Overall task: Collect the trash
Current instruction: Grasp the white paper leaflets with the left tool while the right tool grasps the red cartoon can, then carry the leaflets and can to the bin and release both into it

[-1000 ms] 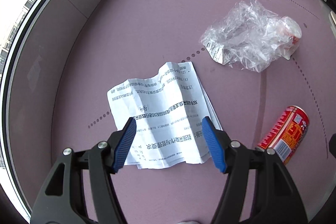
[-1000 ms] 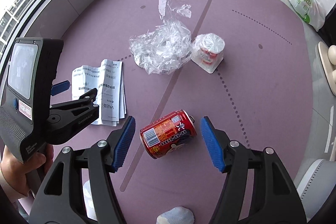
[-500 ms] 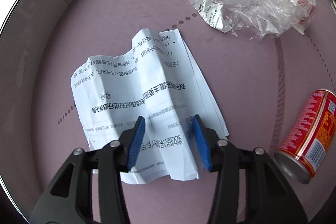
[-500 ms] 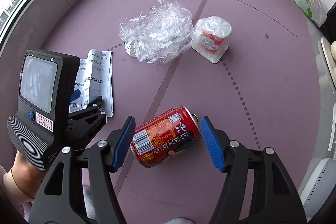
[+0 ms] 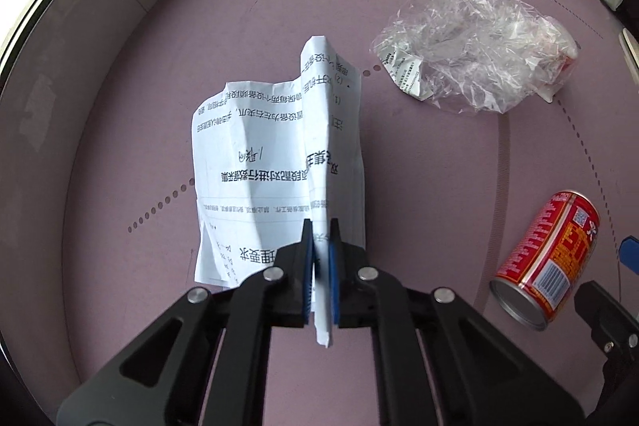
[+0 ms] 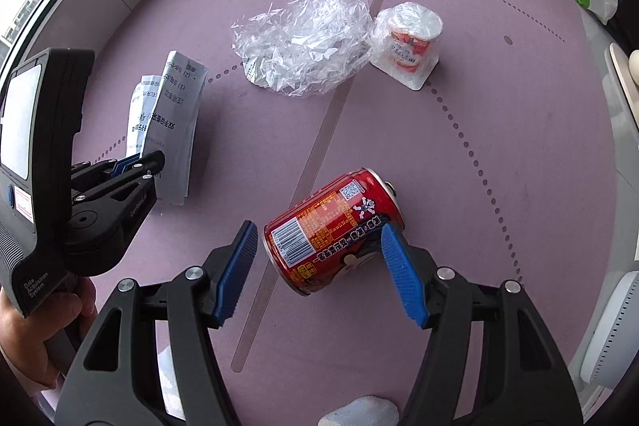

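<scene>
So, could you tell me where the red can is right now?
The red can lies on its side on the purple mat, between the open right gripper's fingers.

Red can, white black-printed paper, purple dotted mat.

Bright daylight from window at left; soft shadows; sharp focus; strong fisheye edge distortion.

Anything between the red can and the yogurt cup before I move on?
In the right wrist view, only bare purple mat with a dotted line separates the red can from the yogurt cup.
</scene>
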`<move>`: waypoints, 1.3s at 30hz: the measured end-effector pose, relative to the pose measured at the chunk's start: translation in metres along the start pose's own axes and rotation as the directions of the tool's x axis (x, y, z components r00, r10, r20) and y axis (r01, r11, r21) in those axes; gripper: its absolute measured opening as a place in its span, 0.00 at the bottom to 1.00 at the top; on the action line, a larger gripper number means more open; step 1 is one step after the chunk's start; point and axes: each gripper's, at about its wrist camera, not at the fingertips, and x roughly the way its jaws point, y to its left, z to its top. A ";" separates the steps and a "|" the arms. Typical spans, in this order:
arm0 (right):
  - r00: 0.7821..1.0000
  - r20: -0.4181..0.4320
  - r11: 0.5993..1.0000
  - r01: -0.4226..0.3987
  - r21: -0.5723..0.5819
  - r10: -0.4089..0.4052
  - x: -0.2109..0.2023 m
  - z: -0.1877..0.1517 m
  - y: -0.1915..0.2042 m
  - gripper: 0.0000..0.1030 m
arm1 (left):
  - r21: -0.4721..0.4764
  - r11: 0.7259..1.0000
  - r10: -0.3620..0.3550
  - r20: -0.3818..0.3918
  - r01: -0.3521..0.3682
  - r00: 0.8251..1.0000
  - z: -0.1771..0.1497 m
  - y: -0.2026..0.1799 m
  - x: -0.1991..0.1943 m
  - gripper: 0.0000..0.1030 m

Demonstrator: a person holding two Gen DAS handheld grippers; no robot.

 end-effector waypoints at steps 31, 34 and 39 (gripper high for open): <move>0.997 -0.052 0.989 -0.051 0.140 0.059 0.069 0.006 0.010 0.73 | 0.051 0.999 -0.022 0.043 0.020 0.999 -0.005 -0.015 -0.025 0.07; 0.998 -0.047 0.992 -0.047 0.114 0.053 0.056 0.011 0.016 0.73 | 0.044 0.999 -0.016 0.042 0.014 0.999 -0.003 -0.012 -0.035 0.07; 0.998 -0.045 0.995 -0.046 0.093 0.050 0.017 0.021 0.016 0.73 | 0.036 0.999 -0.015 0.040 0.013 0.999 0.004 -0.006 -0.070 0.07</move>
